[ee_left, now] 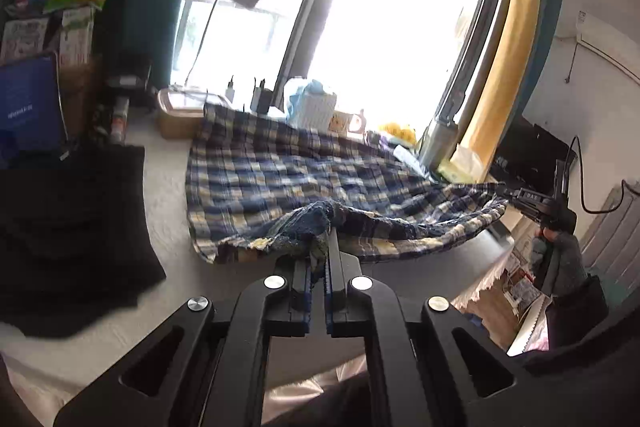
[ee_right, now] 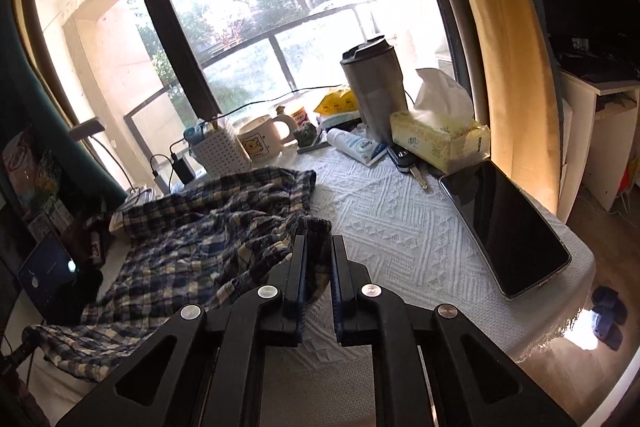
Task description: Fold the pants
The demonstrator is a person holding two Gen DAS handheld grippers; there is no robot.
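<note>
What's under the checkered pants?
The blue-and-cream plaid pants lie on a white textured tablecloth, with a pale flat thing peeking out. Anything else beneath is hidden.

Pants [ee_right: 208, 227]: blue, navy and cream plaid. Surface [ee_right: 400, 227] cover: white, raised geometric weave. Tissue box [ee_right: 440, 143]: pale yellow.
</note>
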